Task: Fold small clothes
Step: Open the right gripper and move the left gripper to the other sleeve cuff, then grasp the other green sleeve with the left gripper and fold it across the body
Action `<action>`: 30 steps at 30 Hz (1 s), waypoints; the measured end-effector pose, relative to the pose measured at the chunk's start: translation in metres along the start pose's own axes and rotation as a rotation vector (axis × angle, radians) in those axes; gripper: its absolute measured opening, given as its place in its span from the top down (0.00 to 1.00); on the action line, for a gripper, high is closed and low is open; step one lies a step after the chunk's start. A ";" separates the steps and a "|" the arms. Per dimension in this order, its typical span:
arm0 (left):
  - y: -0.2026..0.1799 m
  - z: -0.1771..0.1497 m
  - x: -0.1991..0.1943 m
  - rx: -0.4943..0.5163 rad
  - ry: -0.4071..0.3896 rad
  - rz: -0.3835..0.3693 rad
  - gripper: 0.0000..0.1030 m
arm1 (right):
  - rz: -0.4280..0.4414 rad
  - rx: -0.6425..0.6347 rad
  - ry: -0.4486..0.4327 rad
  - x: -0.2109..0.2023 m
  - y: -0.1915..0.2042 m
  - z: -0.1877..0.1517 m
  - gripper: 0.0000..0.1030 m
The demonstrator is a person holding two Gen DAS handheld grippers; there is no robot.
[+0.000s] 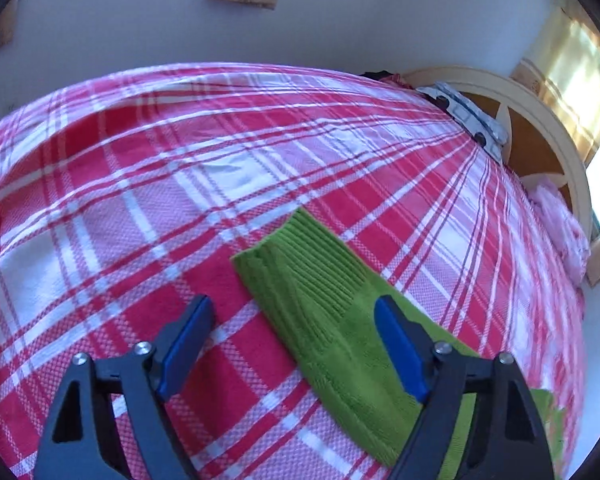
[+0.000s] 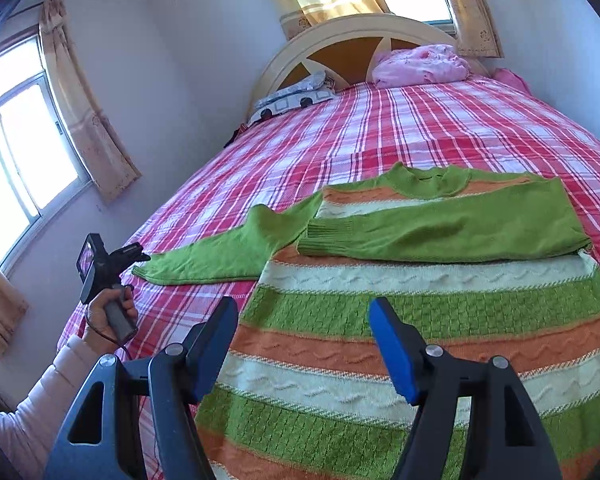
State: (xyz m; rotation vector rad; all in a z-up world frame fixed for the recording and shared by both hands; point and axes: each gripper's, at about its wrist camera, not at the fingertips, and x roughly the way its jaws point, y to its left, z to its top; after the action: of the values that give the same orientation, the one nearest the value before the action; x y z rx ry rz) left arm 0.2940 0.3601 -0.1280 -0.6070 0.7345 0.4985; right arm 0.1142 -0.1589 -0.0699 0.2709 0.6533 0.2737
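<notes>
At the far left of the right wrist view, a person's hand (image 2: 108, 314) in a white sleeve (image 2: 40, 404) held the left gripper (image 2: 142, 257) by its grey handle beside the bed; its jaws were too small there to read. In its own view the left gripper (image 1: 292, 334) stood wide with nothing between the pads, hanging over the ribbed cuff of a green knitted sleeve (image 1: 324, 300) that lay flat on the red-and-white checked bedspread (image 1: 140, 184); the sleeve's lower end was cut off behind the right finger. Right of that, the striped green, orange and cream knitted sweater (image 2: 420, 312) lay spread on the bed, one sleeve stretched out left, the other folded across its chest. The right gripper (image 2: 300, 330) hovered over its lower body, jaws apart and empty. The sweater's hem ran out of view. Blur smeared the headboard (image 1: 540, 128) region.
</notes>
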 end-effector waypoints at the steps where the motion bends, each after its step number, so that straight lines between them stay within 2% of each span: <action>1: -0.002 -0.001 0.002 0.022 -0.008 0.014 0.30 | -0.003 0.005 0.004 0.002 -0.001 -0.001 0.33; 2: -0.003 -0.001 0.003 0.036 -0.010 0.028 0.36 | -0.003 0.013 0.010 0.004 -0.002 -0.002 0.33; 4: -0.002 0.000 0.002 0.037 -0.015 0.025 0.40 | 0.001 0.035 0.028 0.009 -0.005 -0.004 0.33; 6: 0.000 0.001 0.003 0.033 -0.013 0.021 0.56 | 0.004 0.053 0.041 0.014 -0.007 -0.006 0.33; 7: 0.000 0.001 0.003 0.034 -0.013 0.022 0.59 | 0.008 0.063 0.047 0.016 -0.009 -0.007 0.33; 8: 0.000 0.001 0.003 0.034 -0.014 0.016 0.70 | 0.009 0.071 0.051 0.017 -0.010 -0.009 0.33; 9: -0.001 0.001 0.004 0.039 -0.009 -0.005 0.91 | 0.011 0.075 0.053 0.017 -0.010 -0.009 0.33; 10: -0.003 0.000 0.006 0.045 0.001 -0.021 0.94 | 0.012 0.077 0.053 0.017 -0.010 -0.010 0.33; 15: -0.027 -0.004 -0.005 0.139 -0.037 -0.015 0.94 | -0.001 0.093 0.044 0.010 -0.017 -0.011 0.33; 20: -0.065 -0.011 -0.031 0.220 -0.090 -0.070 0.94 | -0.017 0.124 0.024 -0.001 -0.029 -0.011 0.33; 23: -0.105 -0.025 -0.060 0.297 -0.122 -0.174 0.94 | -0.028 0.153 0.013 -0.008 -0.039 -0.013 0.33; 26: -0.151 -0.053 -0.093 0.396 -0.141 -0.294 0.94 | -0.038 0.186 0.008 -0.011 -0.049 -0.014 0.33; 30: -0.208 -0.110 -0.130 0.522 -0.129 -0.457 0.94 | -0.045 0.223 0.011 -0.012 -0.061 -0.017 0.33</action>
State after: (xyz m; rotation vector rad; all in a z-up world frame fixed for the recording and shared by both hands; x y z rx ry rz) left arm 0.2864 0.1105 -0.0286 -0.2337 0.5485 -0.0826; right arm 0.1044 -0.2171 -0.0964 0.4679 0.7011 0.1593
